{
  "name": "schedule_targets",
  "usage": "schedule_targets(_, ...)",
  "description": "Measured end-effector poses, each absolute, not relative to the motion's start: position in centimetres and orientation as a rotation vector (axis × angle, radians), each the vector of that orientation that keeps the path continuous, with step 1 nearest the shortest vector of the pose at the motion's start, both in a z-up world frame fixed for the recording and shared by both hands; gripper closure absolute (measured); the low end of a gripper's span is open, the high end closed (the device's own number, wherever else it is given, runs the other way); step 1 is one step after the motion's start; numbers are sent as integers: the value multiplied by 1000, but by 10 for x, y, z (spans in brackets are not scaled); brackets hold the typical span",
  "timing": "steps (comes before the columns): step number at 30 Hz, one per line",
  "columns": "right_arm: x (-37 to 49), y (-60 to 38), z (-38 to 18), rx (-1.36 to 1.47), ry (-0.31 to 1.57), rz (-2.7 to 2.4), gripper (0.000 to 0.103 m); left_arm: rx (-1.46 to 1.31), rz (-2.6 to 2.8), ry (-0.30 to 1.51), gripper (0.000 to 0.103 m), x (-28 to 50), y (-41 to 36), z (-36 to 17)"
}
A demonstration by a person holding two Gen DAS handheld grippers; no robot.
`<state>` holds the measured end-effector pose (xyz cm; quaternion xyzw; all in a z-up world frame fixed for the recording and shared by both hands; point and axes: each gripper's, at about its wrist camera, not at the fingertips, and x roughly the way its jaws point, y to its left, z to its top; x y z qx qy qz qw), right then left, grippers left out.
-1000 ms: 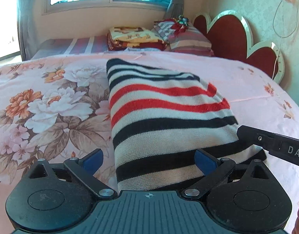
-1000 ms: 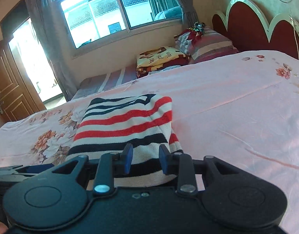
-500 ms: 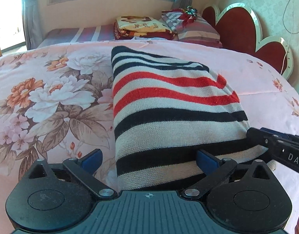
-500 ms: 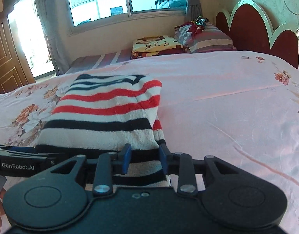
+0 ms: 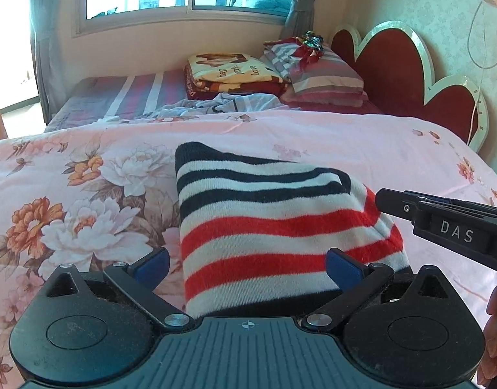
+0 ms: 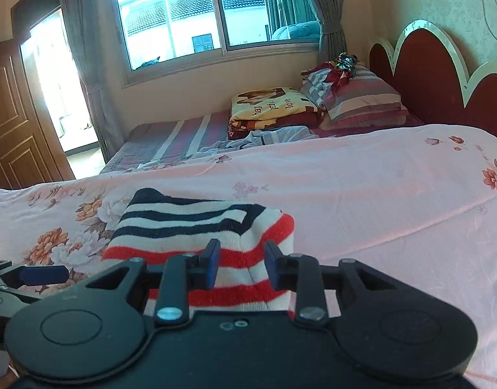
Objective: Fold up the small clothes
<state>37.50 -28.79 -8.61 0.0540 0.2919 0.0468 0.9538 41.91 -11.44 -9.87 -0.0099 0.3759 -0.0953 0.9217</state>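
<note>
The sweater (image 5: 274,227) lies on the bedspread (image 5: 361,149) — flowers left of it, pillows (image 5: 319,74) and headboard (image 5: 400,64) behind.

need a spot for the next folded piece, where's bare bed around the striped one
Widest free patch: plain pink bedspread right of the striped sweater, reaching the headboard. The floral stretch left of it is bare too. Crowded: the far end, with folded blanket, pillows and loose garment.

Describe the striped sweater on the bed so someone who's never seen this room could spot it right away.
Start at the big bed under the pink floral bedspread. On its near part, beside the large printed flowers, lies the folded knit sweater. Unlike the yellow cartoon blanket and striped pillows stacked far back by the window, it has bold black, white and red bands.
</note>
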Motion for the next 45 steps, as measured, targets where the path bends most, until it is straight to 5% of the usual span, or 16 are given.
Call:
schedule_targets(15, 442, -285, -144, 39, 662, 62, 76, -204, -123, 926, 2, 500, -106, -161)
schedule_targets(37, 391, -290, -108, 35, 620, 97, 70, -21, -78, 814, 0, 440, -117, -128)
schedule_targets(45, 375, -292, -139, 16, 676, 62, 65, -29, -48, 845, 0, 429, -123, -146)
